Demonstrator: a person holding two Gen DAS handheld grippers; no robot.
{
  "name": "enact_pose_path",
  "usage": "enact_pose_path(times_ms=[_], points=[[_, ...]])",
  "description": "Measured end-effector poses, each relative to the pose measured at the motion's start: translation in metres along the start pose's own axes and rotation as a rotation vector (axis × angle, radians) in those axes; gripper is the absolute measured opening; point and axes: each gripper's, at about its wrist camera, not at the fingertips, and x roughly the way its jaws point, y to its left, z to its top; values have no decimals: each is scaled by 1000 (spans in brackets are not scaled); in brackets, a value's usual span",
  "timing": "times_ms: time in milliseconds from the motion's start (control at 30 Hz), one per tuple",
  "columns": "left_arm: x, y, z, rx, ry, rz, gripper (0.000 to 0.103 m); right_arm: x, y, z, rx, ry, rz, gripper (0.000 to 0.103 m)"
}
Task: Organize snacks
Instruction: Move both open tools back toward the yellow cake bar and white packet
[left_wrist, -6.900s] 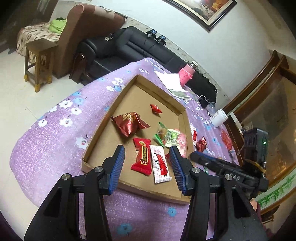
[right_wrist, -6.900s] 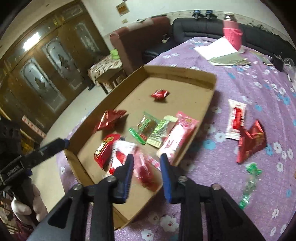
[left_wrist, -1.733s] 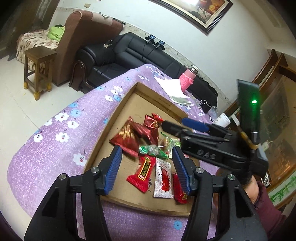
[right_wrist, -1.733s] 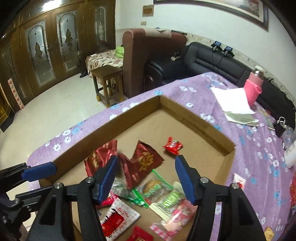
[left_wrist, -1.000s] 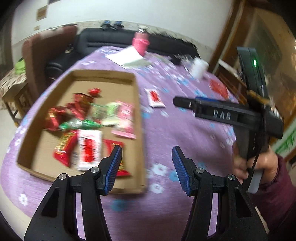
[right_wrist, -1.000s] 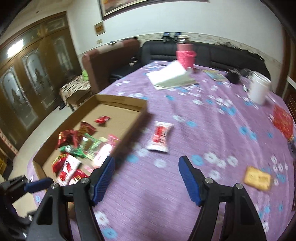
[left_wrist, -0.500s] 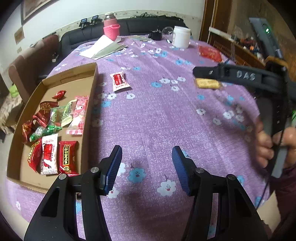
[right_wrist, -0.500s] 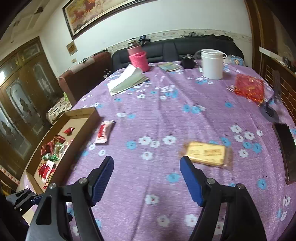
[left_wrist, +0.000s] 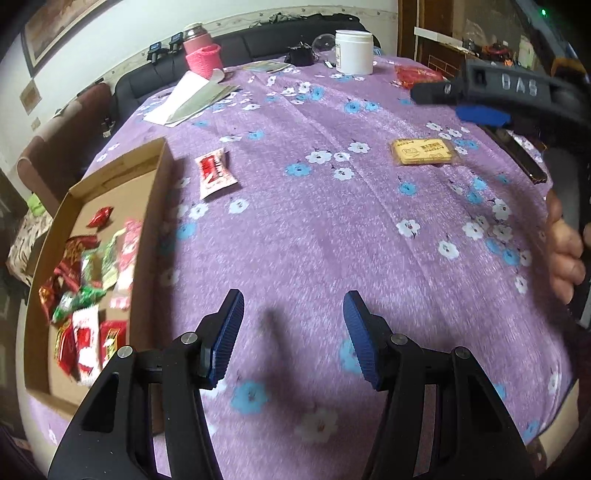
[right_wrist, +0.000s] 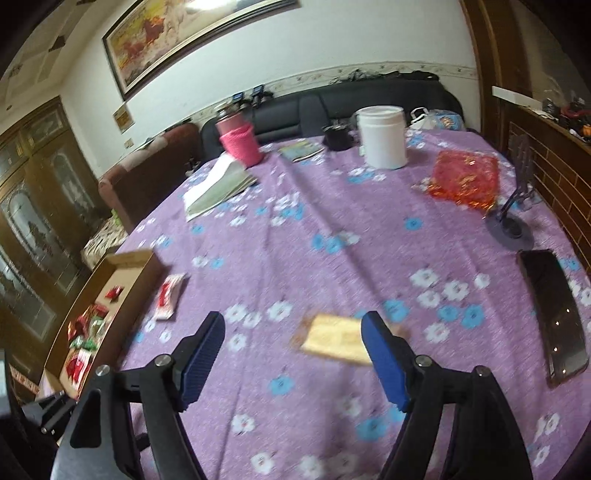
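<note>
A cardboard tray (left_wrist: 155, 206) at the table's left holds several snack packets (left_wrist: 88, 295); it also shows in the right wrist view (right_wrist: 129, 258). A red-and-white packet (left_wrist: 214, 173) (right_wrist: 168, 297) lies on the purple cloth beside the tray. A yellow biscuit packet (left_wrist: 423, 151) (right_wrist: 336, 339) lies further right. My left gripper (left_wrist: 293, 332) is open and empty above bare cloth. My right gripper (right_wrist: 291, 354) is open and empty, the biscuit packet lying just ahead between its fingers; its body (left_wrist: 517, 96) shows in the left wrist view.
At the far side stand a pink cup (right_wrist: 240, 144), a white jar (right_wrist: 382, 136), papers (right_wrist: 218, 188) and a red foil bag (right_wrist: 463, 181). A black phone (right_wrist: 554, 314) and a small stand (right_wrist: 511, 225) lie at the right edge. A sofa is behind the table.
Both grippers have swung right, away from the tray. The right gripper has come closer to the yellow biscuit packet, which now lies between its fingers. Both stay open.
</note>
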Motion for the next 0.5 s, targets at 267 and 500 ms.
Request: enact_pose_path(times_ms=[267, 500], points=[[30, 4, 14, -47, 46, -50, 67, 16, -58, 8, 146, 2, -6, 81], [37, 4, 13, -56, 39, -85, 92, 43, -93, 2, 279, 74, 135, 81]])
